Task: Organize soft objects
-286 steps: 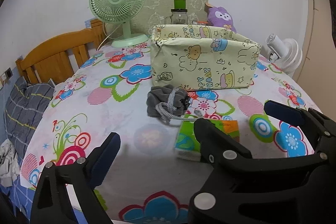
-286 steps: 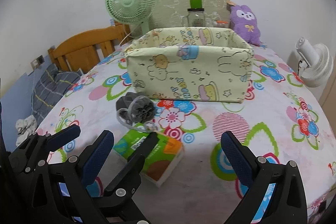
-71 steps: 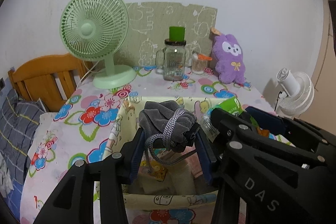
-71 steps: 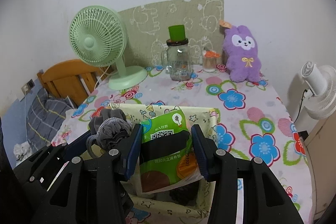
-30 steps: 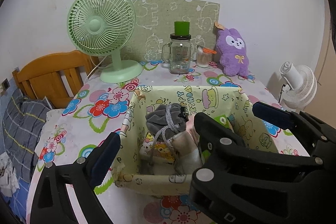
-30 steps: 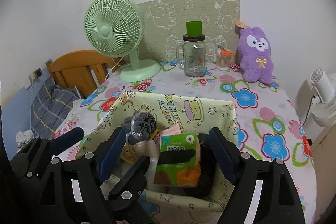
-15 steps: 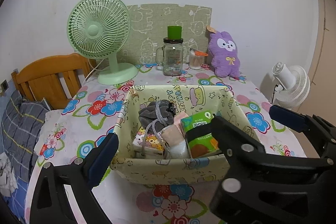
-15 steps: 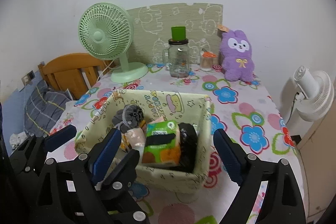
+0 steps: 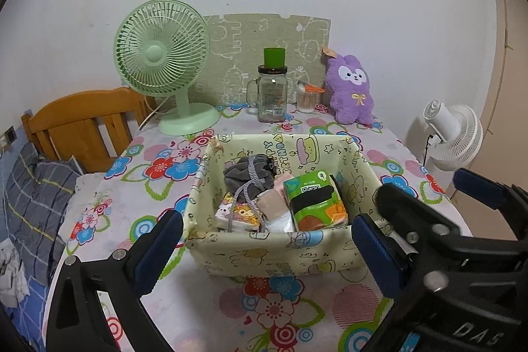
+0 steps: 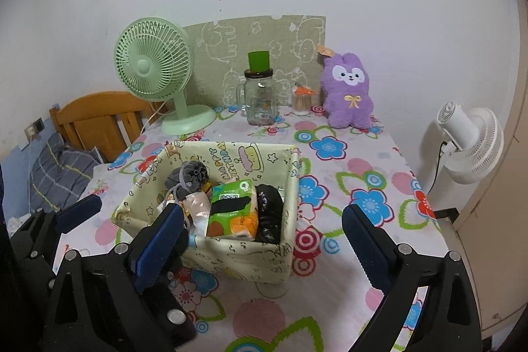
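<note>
A pale yellow cartoon-print fabric bin (image 9: 280,256) (image 10: 244,259) stands on the floral tablecloth. Inside lie a grey drawstring pouch (image 9: 247,175) (image 10: 191,175), a green tissue pack (image 9: 315,202) (image 10: 232,208), a black bag (image 10: 269,210), a pink packet (image 9: 270,203) and a cartoon-print pack (image 9: 236,215). My left gripper (image 9: 267,249) is open and empty, in front of the bin. My right gripper (image 10: 264,246) is open and empty, in front of the bin's right half. The left gripper's fingers (image 10: 79,213) show at the left of the right wrist view.
At the back of the table stand a green desk fan (image 9: 165,65), a glass jar mug with green lid (image 9: 272,94), a toothpick jar (image 9: 307,98) and a purple plush bunny (image 9: 351,94). A white fan (image 9: 455,134) stands right of the table; a wooden headboard (image 9: 79,124) stands left.
Both grippers let go of the pouch and tissue pack inside the bin, opened, and have drawn back toward me; the bin now looks farther away.
</note>
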`<state>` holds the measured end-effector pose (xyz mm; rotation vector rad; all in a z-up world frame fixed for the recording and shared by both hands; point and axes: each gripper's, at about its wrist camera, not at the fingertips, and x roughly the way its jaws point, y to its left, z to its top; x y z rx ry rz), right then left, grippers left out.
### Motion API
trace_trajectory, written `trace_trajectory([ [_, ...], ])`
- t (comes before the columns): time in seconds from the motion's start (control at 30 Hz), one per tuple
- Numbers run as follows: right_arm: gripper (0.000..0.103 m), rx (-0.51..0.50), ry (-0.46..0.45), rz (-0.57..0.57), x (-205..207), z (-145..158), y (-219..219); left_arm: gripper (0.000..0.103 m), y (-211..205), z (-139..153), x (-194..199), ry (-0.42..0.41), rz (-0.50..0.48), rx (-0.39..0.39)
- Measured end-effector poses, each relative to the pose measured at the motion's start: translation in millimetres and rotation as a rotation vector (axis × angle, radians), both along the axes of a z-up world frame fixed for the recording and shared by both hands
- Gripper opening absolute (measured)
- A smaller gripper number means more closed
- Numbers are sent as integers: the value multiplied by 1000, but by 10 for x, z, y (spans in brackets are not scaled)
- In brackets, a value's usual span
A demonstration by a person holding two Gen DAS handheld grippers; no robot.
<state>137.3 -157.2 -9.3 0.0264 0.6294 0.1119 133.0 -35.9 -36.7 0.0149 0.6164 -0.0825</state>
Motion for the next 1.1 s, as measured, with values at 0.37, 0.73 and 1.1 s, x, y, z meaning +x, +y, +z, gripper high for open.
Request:
trace_trajectory([
  [0.37, 98, -5, -46, -63, -285, 124, -172, 103, 116, 109, -249, -43, 25, -13],
  [0.73, 100, -21, -113, -87, -621, 254, -235, 103, 192, 236, -572, -99, 30, 8],
  [1.1, 101, -1, -164, -89, -987, 337, -272, 103, 303, 395, -945, -155, 54, 0],
])
